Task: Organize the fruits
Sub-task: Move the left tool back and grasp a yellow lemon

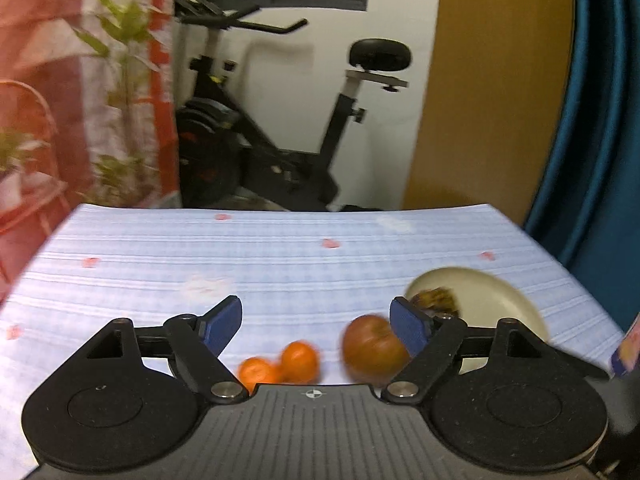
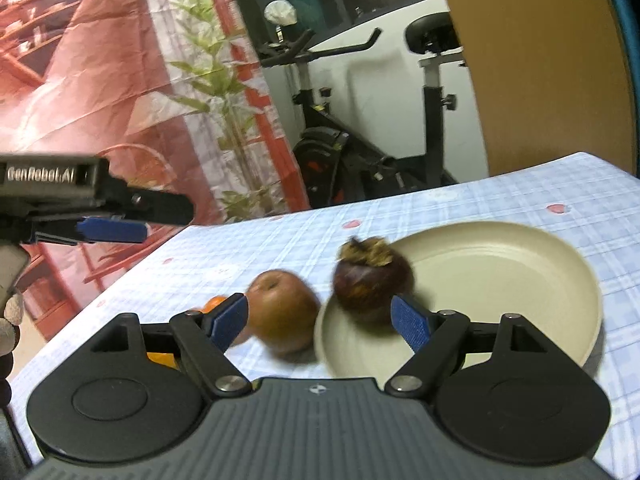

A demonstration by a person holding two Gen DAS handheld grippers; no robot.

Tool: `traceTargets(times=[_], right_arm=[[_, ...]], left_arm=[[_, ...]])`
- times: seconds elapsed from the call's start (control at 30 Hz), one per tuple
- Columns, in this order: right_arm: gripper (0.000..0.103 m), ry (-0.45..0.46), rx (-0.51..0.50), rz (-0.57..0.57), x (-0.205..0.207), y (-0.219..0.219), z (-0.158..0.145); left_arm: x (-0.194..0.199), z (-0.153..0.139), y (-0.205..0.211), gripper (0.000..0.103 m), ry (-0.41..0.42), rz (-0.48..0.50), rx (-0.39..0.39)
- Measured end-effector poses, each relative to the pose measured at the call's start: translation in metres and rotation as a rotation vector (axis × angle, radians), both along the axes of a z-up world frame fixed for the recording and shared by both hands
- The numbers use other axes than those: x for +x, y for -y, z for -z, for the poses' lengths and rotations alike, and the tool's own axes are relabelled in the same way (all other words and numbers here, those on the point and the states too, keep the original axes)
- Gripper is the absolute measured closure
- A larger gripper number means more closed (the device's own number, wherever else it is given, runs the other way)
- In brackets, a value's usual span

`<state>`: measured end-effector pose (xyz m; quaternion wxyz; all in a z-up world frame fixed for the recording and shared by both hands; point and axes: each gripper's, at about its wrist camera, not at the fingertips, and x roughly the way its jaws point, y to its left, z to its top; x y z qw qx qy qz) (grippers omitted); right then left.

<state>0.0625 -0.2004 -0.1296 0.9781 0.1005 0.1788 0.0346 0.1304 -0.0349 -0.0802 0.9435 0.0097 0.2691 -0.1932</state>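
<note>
A cream plate [image 2: 500,264] lies on the checked tablecloth; a dark mangosteen [image 2: 372,280] sits on its near left rim. A brown apple [image 2: 280,312] lies just left of the plate, and two small oranges [image 1: 280,364] lie left of the apple. My right gripper [image 2: 320,320] is open and empty, low over the apple and mangosteen. My left gripper [image 1: 316,320] is open and empty above the oranges and apple [image 1: 372,348]; the plate [image 1: 480,292] and mangosteen [image 1: 436,300] show behind its right finger. The left gripper also shows in the right wrist view [image 2: 108,230], raised at left.
The table's far edge [image 1: 280,208] is close; an exercise bike [image 1: 260,132] and a red-and-white curtain [image 1: 60,60] stand beyond it. A wooden panel [image 1: 492,80] and blue fabric [image 1: 600,120] are at the right.
</note>
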Motion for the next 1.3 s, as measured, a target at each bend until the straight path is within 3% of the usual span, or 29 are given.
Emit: traceTargets(times=[0.33,0.63,1.03,1.3], right_arm=[[0.022,-0.017,-0.094,-0.083,-0.020,-0.039,-0.014],[0.022,-0.096,-0.200,-0.200,-0.045,-0.076,-0.024],[0.024,-0.277,-0.234,-0.364,-0.047,-0.100,0.007],[0.039,-0.330,-0.196,-0.394,-0.038,-0.100,0.026]], left_arm=[[-0.038,0.013,-0.059,0.020,-0.044,-0.022,-0.047],[-0.057,0.028,-0.066,0.020,-0.094,0.078,-0.053],[-0.061,0.053,-0.061,0.021,-0.155,0.144,-0.068],[-0.059,0.063,-0.061,0.028,-0.225,0.164,-0.111]])
